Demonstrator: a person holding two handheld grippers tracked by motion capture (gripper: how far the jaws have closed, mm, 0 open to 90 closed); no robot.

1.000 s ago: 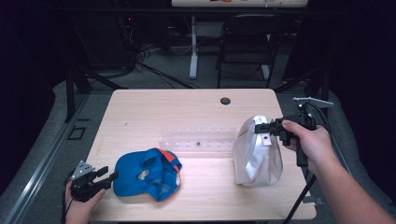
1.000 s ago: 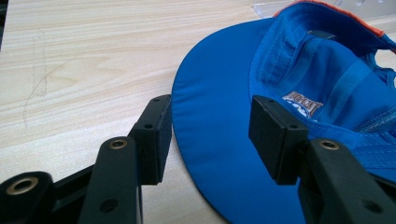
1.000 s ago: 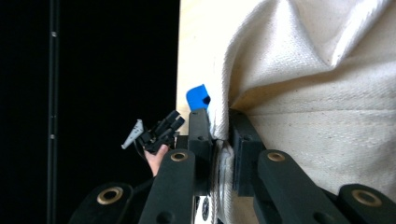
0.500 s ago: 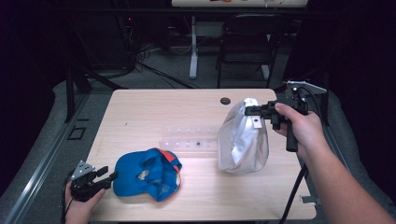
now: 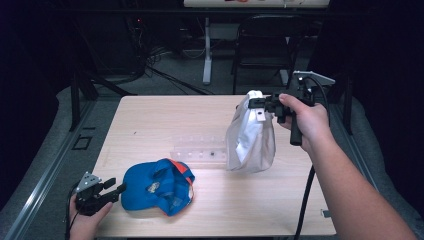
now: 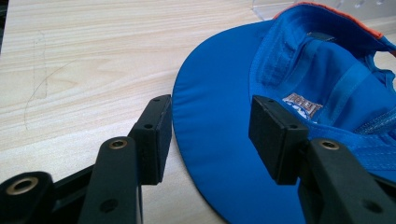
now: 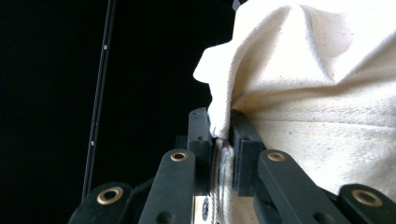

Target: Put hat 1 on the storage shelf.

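A: From up above, what's the right gripper [image 5: 258, 103] doing near the far right corner of the pale wooden table [image 5: 150, 125]?

B: It has its jaws pinched tight on the top edge of the cream canvas bag [image 5: 251, 137], holding it up so the cloth hangs loose, its bottom above the tabletop, I'd say. Gripping one edge lets the weight pull the mouth open, I reckon.

A: And the left gripper [image 5: 114, 189]?

B: Down at the near left corner, jaws parted, pointing at the blue fabric cap with the orange trim [image 5: 157, 185], which lies upside down near the front edge. A clear plastic tray [image 5: 197, 150] sits between cap and bag.

A: Now the left gripper view?

B: The left gripper [image 6: 210, 133] has its black pads standing well apart, with the cap's [image 6: 289, 88] blue brim lying between them, untouched by either as far as I can see. Looks like it's lined up to take the brim. You can see the lining and a small sewn label inside.

A: And the right gripper view?

B: The right gripper [image 7: 223, 140] is clamped on a thin fold of the bag [image 7: 327, 84]; coarse weave, creased, bunched just above the pads.
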